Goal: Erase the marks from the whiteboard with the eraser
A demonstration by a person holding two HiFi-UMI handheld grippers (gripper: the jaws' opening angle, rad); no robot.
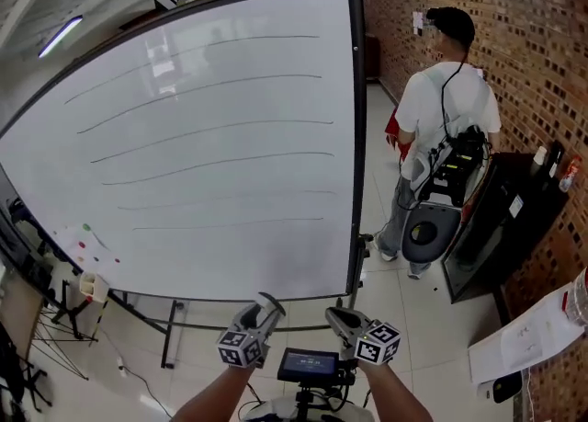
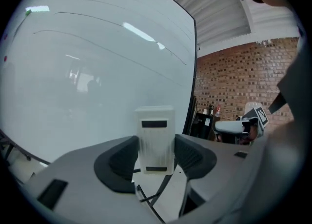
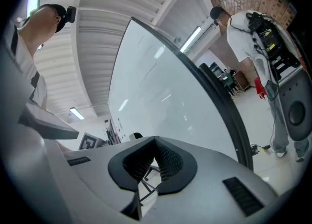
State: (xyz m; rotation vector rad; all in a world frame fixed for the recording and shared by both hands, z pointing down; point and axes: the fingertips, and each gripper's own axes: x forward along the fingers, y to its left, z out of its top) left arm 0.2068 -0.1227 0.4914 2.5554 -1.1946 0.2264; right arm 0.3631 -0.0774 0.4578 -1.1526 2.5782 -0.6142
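**Step in hand.** The approach to the board was judged to be in hand, and erasing was not yet begun. The whiteboard (image 1: 184,259) was seen upright on its stand. Six thin dark marks (image 1: 230,223) were drawn across it, one above another, and all were unbroken. Both grippers were held low, below the board's lower edge in the head view and well apart from the marks.

**Grippers.** The left gripper (image 2: 156,158) was found clamped on the eraser (image 2: 155,132), with one jaw pad against each side. The right gripper (image 3: 153,152) was found with its jaws closed tip to tip and nothing between them.

**Next move.** It was judged that the eraser must be raised and brought forward until its wiping face lies flat on the board. It would then be pressed and swept along each line in turn. The topmost line was judged to call for the longest reach.

**Eraser.** A white rectangular block was noted, held upright and standing proud of the jaw tips. Two dark bars were seen on the face turned to the camera. Which face carries the felt could not be settled from this view; it is possibly the far one.

**Other.** A person (image 1: 441,108) was noted beside the brick wall (image 1: 524,62), clear of the board
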